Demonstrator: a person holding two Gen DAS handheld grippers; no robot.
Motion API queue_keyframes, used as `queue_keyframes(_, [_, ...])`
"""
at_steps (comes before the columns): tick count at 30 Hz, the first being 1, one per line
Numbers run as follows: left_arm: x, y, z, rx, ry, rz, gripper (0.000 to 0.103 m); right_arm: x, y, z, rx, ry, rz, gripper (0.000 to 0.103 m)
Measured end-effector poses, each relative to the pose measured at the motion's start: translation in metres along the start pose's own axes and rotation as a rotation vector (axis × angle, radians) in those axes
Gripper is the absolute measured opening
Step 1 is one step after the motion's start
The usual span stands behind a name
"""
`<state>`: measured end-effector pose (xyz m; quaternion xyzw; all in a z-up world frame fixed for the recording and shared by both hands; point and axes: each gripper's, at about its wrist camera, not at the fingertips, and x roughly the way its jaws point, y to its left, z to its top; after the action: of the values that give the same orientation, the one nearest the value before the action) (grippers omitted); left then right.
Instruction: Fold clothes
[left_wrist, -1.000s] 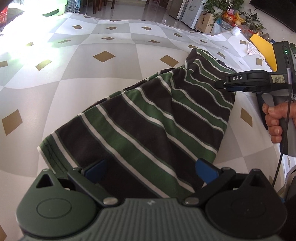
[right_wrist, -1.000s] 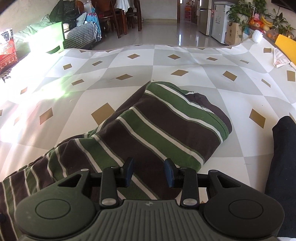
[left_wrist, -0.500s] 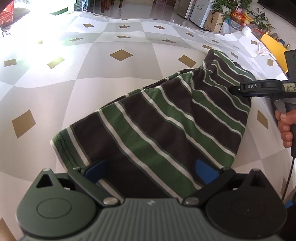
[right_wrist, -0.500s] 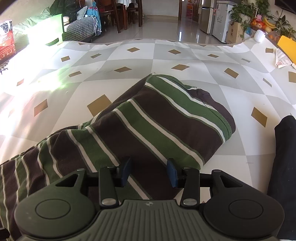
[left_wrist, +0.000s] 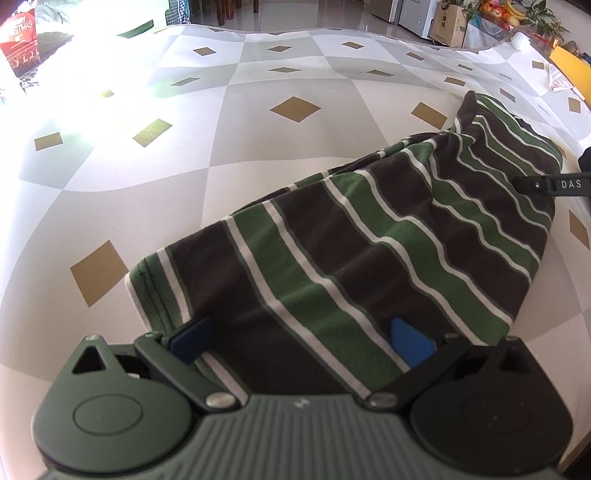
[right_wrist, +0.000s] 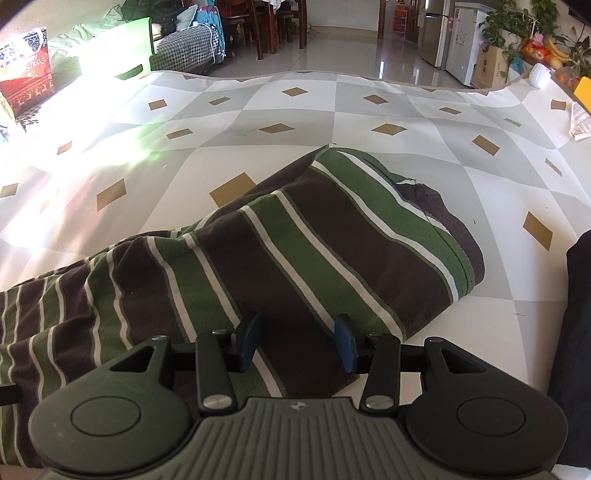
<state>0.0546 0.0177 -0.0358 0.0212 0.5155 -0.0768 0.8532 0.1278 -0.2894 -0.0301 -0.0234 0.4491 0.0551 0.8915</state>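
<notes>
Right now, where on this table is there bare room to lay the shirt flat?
The checkered tablecloth lies bare beyond and left of the striped shirt, up to its far edge. The right side is crowded: a folded paper, a yellow board and a dark cloth.

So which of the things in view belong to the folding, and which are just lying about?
Job:
striped garment
left gripper, jaws wide over the cloth
right gripper, jaws apart over the cloth
checked table cover

Lying about:
red Christmas bag
yellow sheet
folded paper
dark cloth
</notes>
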Motion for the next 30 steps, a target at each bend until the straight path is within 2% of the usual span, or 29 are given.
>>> queue_keyframes(5, [0.006, 0.016, 0.012, 0.002, 0.029, 0.016, 0.103, -0.009, 0.012, -0.011, 0.002, 0.02, -0.009, 0.043])
queue_keyframes(11, [0.014, 0.051, 0.026, -0.081, 0.082, 0.045, 0.103, -0.028, 0.027, -0.029, 0.048, 0.067, 0.005, 0.044])
queue_keyframes(14, [0.016, 0.054, 0.028, -0.084, 0.083, 0.062, 0.103, -0.038, 0.038, -0.041, 0.027, 0.086, 0.003, 0.048])
queue_keyframes(19, [0.017, 0.055, 0.032, -0.101, 0.11, 0.071, 0.103, -0.052, 0.044, -0.053, 0.02, 0.119, -0.001, 0.048])
queue_keyframes(22, [0.014, 0.051, 0.036, -0.109, 0.133, 0.07, 0.103, -0.06, 0.041, -0.049, -0.008, 0.1, 0.0, 0.048])
queue_keyframes(26, [0.008, 0.042, 0.043, -0.111, 0.118, 0.008, 0.103, -0.071, 0.031, -0.027, -0.084, 0.048, 0.009, 0.048])
queue_keyframes(30, [0.01, 0.031, 0.053, -0.081, 0.122, 0.014, 0.103, -0.071, 0.018, -0.007, -0.149, 0.048, 0.056, 0.048])
